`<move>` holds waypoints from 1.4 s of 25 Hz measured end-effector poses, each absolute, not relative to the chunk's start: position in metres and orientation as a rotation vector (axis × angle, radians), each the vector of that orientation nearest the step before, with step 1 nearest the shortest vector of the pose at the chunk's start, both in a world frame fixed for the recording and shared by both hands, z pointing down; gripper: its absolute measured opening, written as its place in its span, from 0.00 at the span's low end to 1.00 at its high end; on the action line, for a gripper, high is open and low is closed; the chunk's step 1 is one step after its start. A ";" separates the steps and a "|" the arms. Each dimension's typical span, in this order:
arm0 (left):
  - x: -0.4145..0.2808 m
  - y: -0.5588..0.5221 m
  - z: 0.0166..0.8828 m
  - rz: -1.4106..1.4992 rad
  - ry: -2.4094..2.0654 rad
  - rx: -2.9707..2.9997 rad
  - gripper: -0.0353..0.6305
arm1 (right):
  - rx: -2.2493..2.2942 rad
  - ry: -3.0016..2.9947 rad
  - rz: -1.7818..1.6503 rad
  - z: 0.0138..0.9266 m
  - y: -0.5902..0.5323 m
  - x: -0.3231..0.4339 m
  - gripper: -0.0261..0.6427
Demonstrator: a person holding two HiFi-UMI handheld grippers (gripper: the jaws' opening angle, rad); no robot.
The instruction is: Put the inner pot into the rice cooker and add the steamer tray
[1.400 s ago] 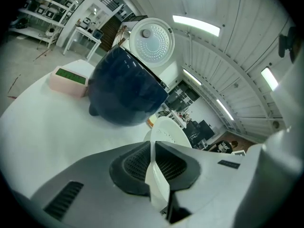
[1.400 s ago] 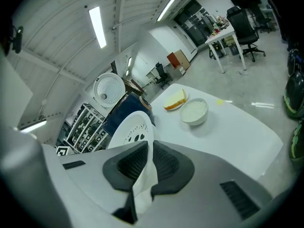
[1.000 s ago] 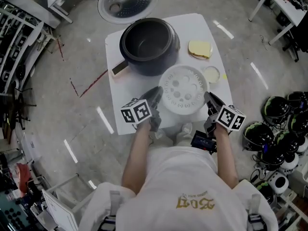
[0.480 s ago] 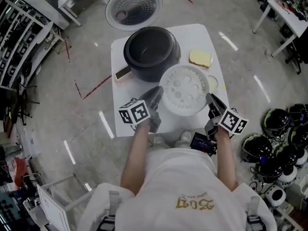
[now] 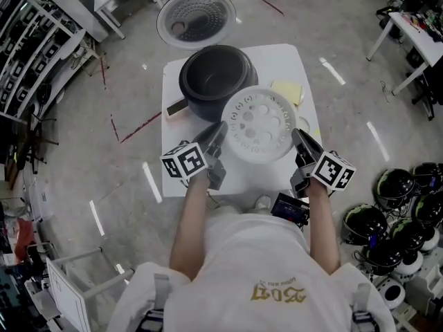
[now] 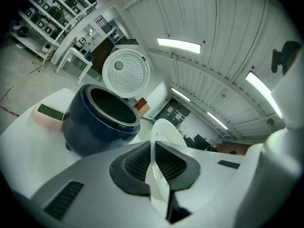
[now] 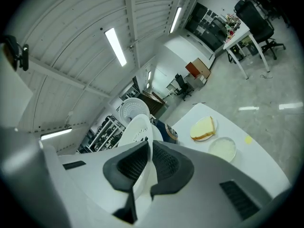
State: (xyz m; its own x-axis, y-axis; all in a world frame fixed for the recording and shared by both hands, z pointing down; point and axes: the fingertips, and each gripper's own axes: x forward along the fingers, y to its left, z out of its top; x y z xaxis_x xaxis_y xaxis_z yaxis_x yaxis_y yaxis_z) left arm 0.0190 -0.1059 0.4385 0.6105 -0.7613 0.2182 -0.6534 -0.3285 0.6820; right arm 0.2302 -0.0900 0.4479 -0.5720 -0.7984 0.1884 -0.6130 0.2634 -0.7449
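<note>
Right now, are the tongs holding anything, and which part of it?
Yes. Both hold the white steamer tray by its rim: the left tongs pinch its left edge, the right tongs its right edge.

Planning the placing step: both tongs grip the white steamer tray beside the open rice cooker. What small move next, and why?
Probably carry the steamer tray forward until centred over the rice cooker. The left tongs and right tongs pinch its opposite edges, yet only its far edge overlaps the open mouth; lowering now would likely catch the rim.
</note>
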 end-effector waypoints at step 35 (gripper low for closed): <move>-0.088 -0.198 0.388 -0.439 -1.267 1.993 0.12 | -1.049 2.396 -1.212 0.386 -0.212 0.128 0.10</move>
State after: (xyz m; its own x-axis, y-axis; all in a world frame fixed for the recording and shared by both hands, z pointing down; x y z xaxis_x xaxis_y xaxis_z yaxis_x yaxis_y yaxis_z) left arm -0.0879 -0.1985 0.3879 0.4579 -0.8843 0.0914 -0.6379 -0.2552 0.7266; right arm 0.1283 -0.2123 0.3858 -0.7060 -0.7027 0.0880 -0.4874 0.3919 -0.7803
